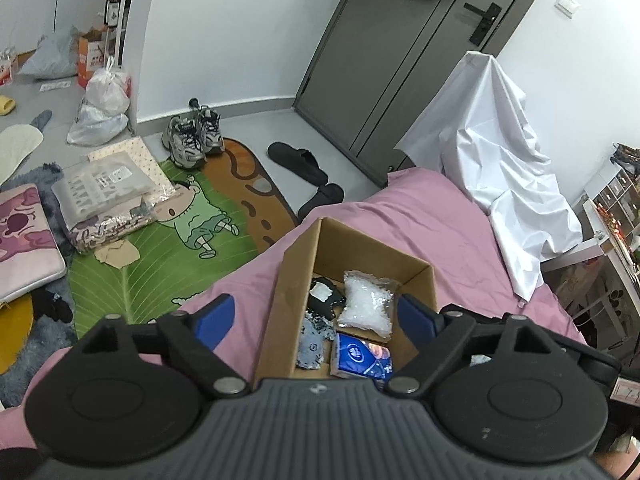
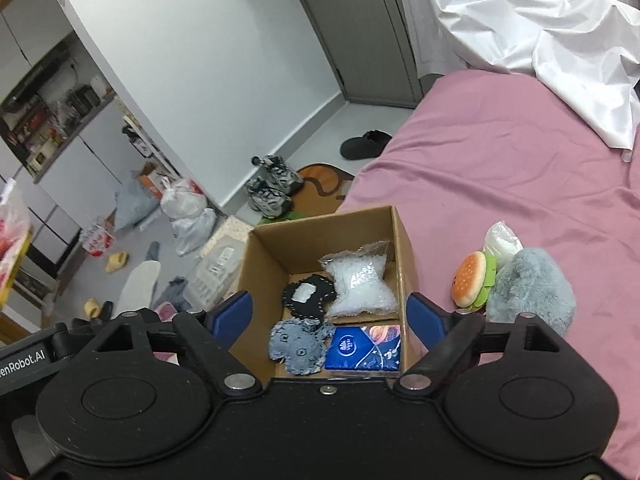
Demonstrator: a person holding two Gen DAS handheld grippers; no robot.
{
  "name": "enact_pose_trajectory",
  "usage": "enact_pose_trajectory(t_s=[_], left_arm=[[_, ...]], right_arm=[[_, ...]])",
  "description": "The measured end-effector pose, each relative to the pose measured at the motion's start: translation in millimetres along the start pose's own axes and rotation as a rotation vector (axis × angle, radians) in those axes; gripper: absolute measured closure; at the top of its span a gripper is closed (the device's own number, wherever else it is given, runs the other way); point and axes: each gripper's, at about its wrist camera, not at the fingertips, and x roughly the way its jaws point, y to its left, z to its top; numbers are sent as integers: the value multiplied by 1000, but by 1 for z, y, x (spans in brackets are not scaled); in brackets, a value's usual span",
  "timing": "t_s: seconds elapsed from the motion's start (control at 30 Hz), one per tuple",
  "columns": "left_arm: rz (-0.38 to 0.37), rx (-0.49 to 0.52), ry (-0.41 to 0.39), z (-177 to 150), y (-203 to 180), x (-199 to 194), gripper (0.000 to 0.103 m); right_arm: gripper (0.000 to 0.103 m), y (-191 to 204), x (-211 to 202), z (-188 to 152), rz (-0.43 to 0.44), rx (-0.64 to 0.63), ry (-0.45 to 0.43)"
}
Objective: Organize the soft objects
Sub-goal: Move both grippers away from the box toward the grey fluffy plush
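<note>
Soft things already fill the cardboard box just ahead of both claws — tissue pack, grey patch, black patch, bag of clear pellets. Right claw and left claw are spread, pinching nothing. Beyond the right claw on the bed wait a burger toy and grey plush — a careless reach might nudge the box off the bed's edge.

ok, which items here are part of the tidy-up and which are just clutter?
Part of the job:
- cardboard box
- inside: clear bag, black patch, grey patch, blue tissue pack
- on the bed, still out: burger plush, grey plush, white bag

Lying about:
- sneakers
- black slippers
- white sheet
</note>
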Motion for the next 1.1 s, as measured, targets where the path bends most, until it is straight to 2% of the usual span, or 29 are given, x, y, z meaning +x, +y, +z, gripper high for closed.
enact_pose_trajectory(t_s=[0.2, 0.33, 0.5, 0.77, 1.1], left_arm=[[20, 22, -3, -5, -14, -13, 6], [42, 34, -1, -9, -21, -22, 6], [64, 45, -15, -15, -29, -34, 3], [100, 62, -28, -28, -47, -46, 0], [106, 97, -72, -48, -75, -58, 0]], right_arm=[[12, -6, -12, -2, 50, -34, -20], [10, -11, -19, -3, 115, -37, -6], [1, -15, -32, -5, 142, -86, -36], [0, -35, -55, -5, 171, -93, -50], [0, -43, -74, -10, 112, -220, -82]])
